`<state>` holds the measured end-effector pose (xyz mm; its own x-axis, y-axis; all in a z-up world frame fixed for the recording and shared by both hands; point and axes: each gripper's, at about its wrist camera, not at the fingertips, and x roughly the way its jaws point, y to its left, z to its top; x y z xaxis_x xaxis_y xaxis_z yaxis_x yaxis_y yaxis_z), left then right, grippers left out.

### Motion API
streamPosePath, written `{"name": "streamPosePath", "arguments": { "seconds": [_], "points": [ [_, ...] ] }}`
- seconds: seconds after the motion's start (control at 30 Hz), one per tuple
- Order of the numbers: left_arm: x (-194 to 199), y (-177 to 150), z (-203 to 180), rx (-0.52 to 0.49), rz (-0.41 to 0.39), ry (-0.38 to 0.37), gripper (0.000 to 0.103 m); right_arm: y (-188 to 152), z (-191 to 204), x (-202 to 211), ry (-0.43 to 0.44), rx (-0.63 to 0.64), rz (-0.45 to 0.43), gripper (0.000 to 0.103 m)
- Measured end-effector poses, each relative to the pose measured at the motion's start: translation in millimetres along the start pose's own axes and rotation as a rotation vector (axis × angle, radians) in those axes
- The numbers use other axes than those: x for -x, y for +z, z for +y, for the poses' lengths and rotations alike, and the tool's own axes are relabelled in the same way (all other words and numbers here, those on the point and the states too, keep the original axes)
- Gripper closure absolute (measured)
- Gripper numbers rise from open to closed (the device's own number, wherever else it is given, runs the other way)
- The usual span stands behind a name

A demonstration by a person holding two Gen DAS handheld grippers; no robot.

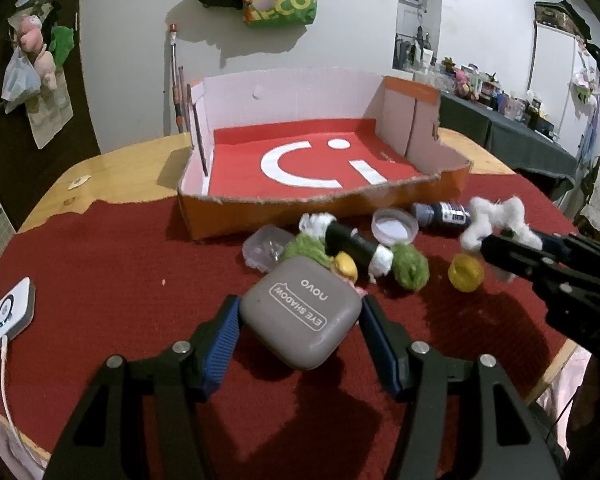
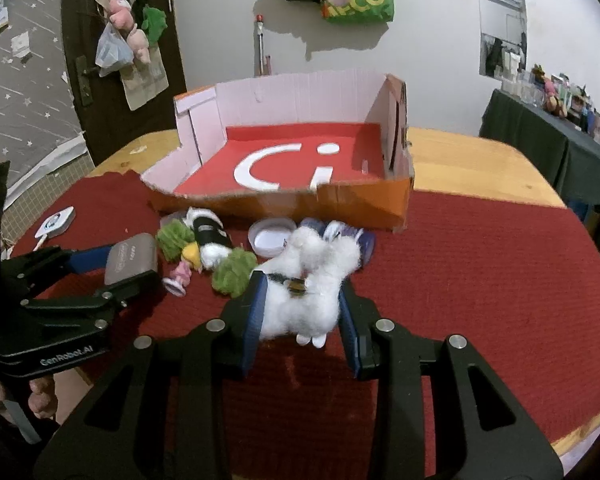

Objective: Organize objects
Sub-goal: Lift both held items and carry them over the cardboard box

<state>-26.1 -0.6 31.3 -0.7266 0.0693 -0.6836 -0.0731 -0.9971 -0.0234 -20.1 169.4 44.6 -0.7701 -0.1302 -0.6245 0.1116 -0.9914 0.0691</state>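
My left gripper (image 1: 300, 316) is shut on a grey eye shadow case (image 1: 300, 312) and holds it above the red cloth. It also shows in the right wrist view (image 2: 130, 258). My right gripper (image 2: 300, 312) is shut on a white fluffy plush toy (image 2: 308, 280), seen in the left wrist view (image 1: 492, 220) at the right. An open orange cardboard box (image 1: 320, 204) with a red floor stands behind the pile, empty; it shows in the right wrist view too (image 2: 364, 200).
On the red cloth (image 1: 100, 280) lie a green-and-black plush (image 1: 360, 248), a yellow cap (image 1: 466, 274), a white lid (image 1: 394, 226), a dark bottle (image 1: 444, 214) and a clear case (image 1: 264, 248). A white charger (image 1: 12, 312) lies far left.
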Motion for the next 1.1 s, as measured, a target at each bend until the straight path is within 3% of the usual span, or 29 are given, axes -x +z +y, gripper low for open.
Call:
{"name": "streamPosePath", "arguments": {
  "seconds": [0.5, 1.1],
  "points": [
    [-14.3, 62.5, 9.3, 0.022, -0.023, 0.010, 0.041, 62.4, 4.1, -14.1, 0.037, 0.024, -0.034, 0.071],
    [-73.7, 108.2, 20.7, 0.035, 0.068, 0.020, 0.041, 109.2, -15.5, -88.2, 0.073, -0.015, 0.112, 0.071]
  ]
}}
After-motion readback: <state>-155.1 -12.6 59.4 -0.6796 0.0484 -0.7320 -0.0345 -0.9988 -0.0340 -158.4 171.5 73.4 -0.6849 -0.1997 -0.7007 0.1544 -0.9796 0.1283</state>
